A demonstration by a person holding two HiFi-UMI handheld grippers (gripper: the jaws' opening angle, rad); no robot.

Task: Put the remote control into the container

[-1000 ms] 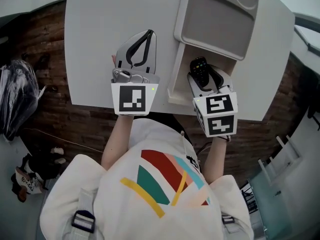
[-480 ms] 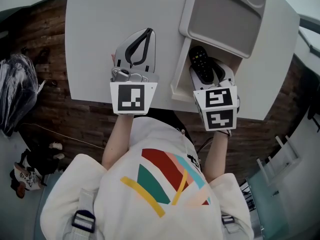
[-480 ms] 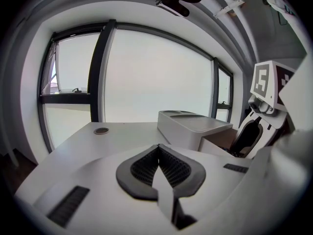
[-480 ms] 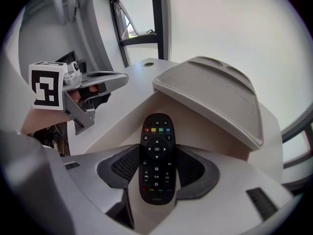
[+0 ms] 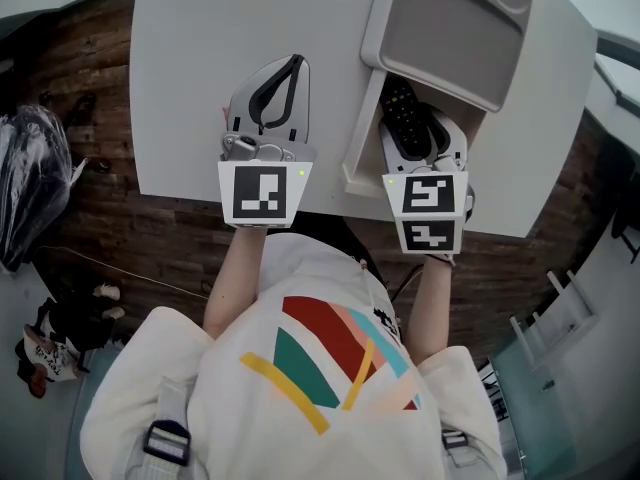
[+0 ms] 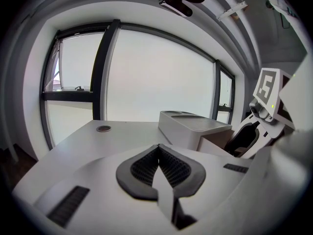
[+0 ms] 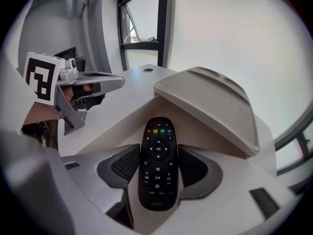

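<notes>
Head view: the right tongs (image 5: 418, 133) hold the remote (image 5: 402, 118) at the open mouth of the container (image 5: 455, 28). The left tongs (image 5: 296, 65) sit closed over the desk (image 5: 190, 48).

Left gripper view: the pads meet with nothing between them.

Right gripper view: the pads clamp the remote's sides, and its front end points inside.

The step looks like insertion. The next move likely calls for pushing the remote deeper, then letting go.

The white flat table (image 5: 190, 58) bore the pale rectangular plastic container (image 5: 455, 38) on its right part. The left gripper (image 5: 297, 63) was over the table, just left of the container, jaws together. The right gripper (image 7: 159, 166) stood at the container's near end, clamped on the black oblong remote control (image 5: 402, 116), whose far end reached into the container's open near end. A small round disc (image 6: 103, 128) sat farther back on the table.
</notes>
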